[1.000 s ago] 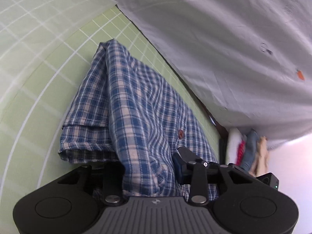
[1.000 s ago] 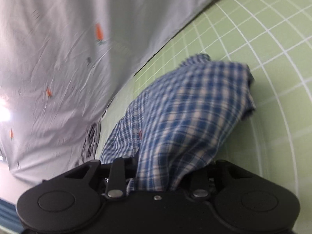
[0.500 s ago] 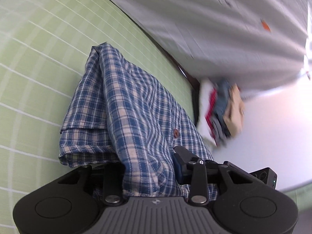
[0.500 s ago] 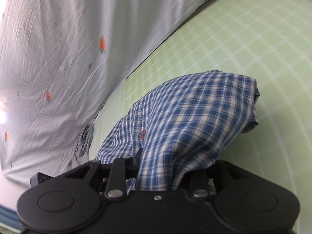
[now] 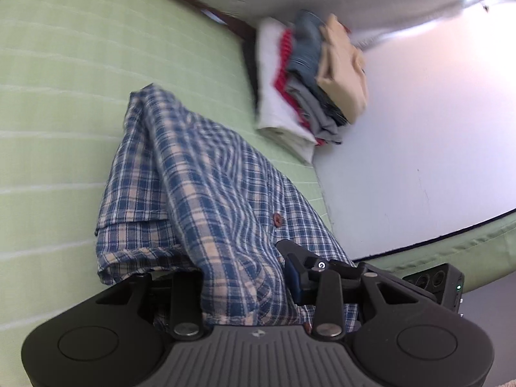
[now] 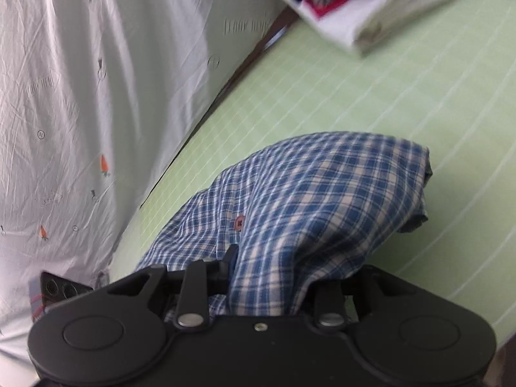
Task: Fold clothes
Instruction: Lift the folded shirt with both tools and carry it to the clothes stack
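Note:
A folded blue and cream plaid shirt (image 5: pixel 200 193) hangs from both grippers above the green gridded mat (image 5: pixel 58 96). My left gripper (image 5: pixel 245 277) is shut on the shirt's near edge, and cloth covers its fingertips. My right gripper (image 6: pixel 267 277) is shut on the same shirt (image 6: pixel 316 193), whose bulk drapes forward over the fingers. A red-brown button (image 6: pixel 239 222) shows on the placket. The right gripper's body (image 5: pixel 432 280) shows at the left wrist view's lower right.
A stack of folded clothes (image 5: pixel 309 77), white, red, grey, blue and tan, sits at the mat's far edge, also in the right wrist view (image 6: pixel 364 3). A white carrot-print sheet (image 6: pixel 80 96) hangs behind. A white wall (image 5: pixel 435 129) borders the mat.
Both grippers have swung with the shirt toward the stack of folded clothes, which now shows larger and nearer in both views. The grip on the shirt has not changed.

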